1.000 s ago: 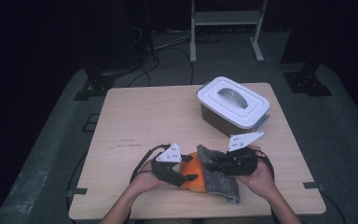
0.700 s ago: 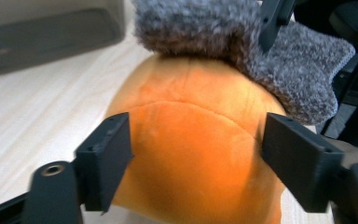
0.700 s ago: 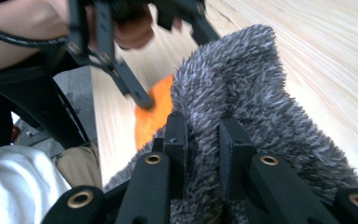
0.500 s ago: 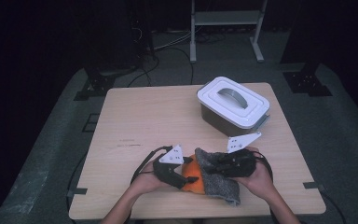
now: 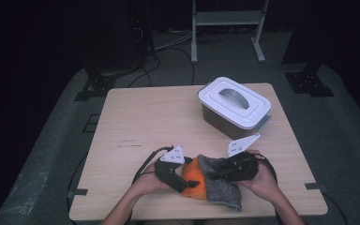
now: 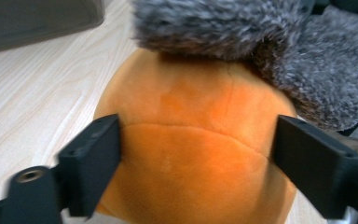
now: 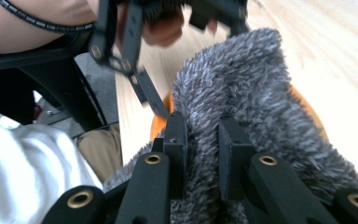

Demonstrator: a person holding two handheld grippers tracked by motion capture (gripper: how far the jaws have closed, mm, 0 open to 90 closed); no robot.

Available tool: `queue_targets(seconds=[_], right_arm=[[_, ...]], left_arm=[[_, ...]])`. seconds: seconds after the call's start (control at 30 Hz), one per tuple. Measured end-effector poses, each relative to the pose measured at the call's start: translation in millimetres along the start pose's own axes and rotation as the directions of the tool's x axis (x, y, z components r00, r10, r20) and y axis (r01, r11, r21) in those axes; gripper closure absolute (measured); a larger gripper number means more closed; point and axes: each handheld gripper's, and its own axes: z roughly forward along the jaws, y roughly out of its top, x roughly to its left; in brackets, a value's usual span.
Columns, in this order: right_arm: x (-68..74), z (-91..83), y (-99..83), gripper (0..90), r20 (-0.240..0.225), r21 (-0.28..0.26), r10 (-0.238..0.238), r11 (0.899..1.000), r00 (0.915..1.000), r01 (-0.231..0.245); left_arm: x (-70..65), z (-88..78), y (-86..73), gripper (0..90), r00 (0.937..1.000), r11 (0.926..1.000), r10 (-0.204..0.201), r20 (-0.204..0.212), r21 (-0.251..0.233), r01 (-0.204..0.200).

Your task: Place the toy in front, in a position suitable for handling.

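Observation:
An orange plush ball (image 5: 194, 176) lies at the table's near edge, with a grey fuzzy cloth (image 5: 223, 190) draped over its right side. My left gripper (image 5: 186, 183) comes at the ball from the left. Its jaws have just been opening and now stand either side of the orange ball (image 6: 196, 140) without squeezing it. The grey cloth (image 6: 223, 23) hangs over the ball's far side. My right gripper (image 5: 214, 171) reaches in from the right. In its own view the right gripper (image 7: 203, 135) is shut on a fold of the grey cloth (image 7: 247, 79), with orange (image 7: 309, 112) peeking out beneath.
A white lidded box (image 5: 234, 102) with a grey handle stands at the table's (image 5: 145, 117) back right. Bare wood spreads across the left and middle. Black cables loop beside each hand. A person's white-clothed body sits close behind the right gripper.

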Motion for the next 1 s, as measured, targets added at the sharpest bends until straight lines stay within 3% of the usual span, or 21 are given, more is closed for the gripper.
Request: queue_targets(seconds=[0.13,0.27,0.43,0.57,0.7,0.83,0.93,1.0], right_arm=[[4.1,1.9,5.9,75.1,0.035,-0.029,-0.016,0.999,0.9993,0.017],[-0.3,-1.0,0.7,75.4,0.049,-0.019,-0.014,1.0,0.9987,0.015],[-16.1,-13.9,-15.2,75.4,0.047,-0.063,0.067,0.996,0.9966,-0.065],[-13.2,-18.4,-9.1,75.4,0.069,-0.103,0.06,0.993,0.9958,-0.053],[-15.7,-15.5,-8.3,75.2,0.085,-0.099,0.066,0.993,0.9942,-0.057],[-17.2,-9.8,-14.3,75.1,0.051,-0.075,0.079,0.994,0.9956,-0.075],[-12.6,-3.0,-13.9,75.1,0.005,-0.04,0.069,0.997,0.9976,-0.069],[-6.5,2.4,-10.4,75.1,-0.011,-0.013,0.047,0.999,0.9988,-0.047]], left_arm=[[-5.9,-1.6,2.7,30.2,0.9983,0.9984,0.056,-0.019,0.002,-0.056],[-2.4,-7.2,0.8,37.6,0.9979,0.9983,0.056,-0.032,-0.009,-0.057],[-2.6,-8.5,2.4,40.9,0.9961,0.9974,0.059,-0.065,-0.036,-0.062],[-3.6,-9.2,6.8,42.0,0.9914,0.9949,0.08,-0.103,-0.053,-0.086],[-2.2,-11.6,4.3,42.1,0.9923,0.9956,0.077,-0.097,-0.045,-0.082],[-2.9,-9.8,6.0,32.9,0.9952,0.9966,0.07,-0.068,-0.04,-0.073],[-1.9,-5.6,8.6,17.2,0.9986,0.9993,0.024,-0.046,-0.027,-0.026],[-0.7,-1.1,7.9,12.7,0.9991,1.0,0.003,-0.043,-0.009,-0.003]])
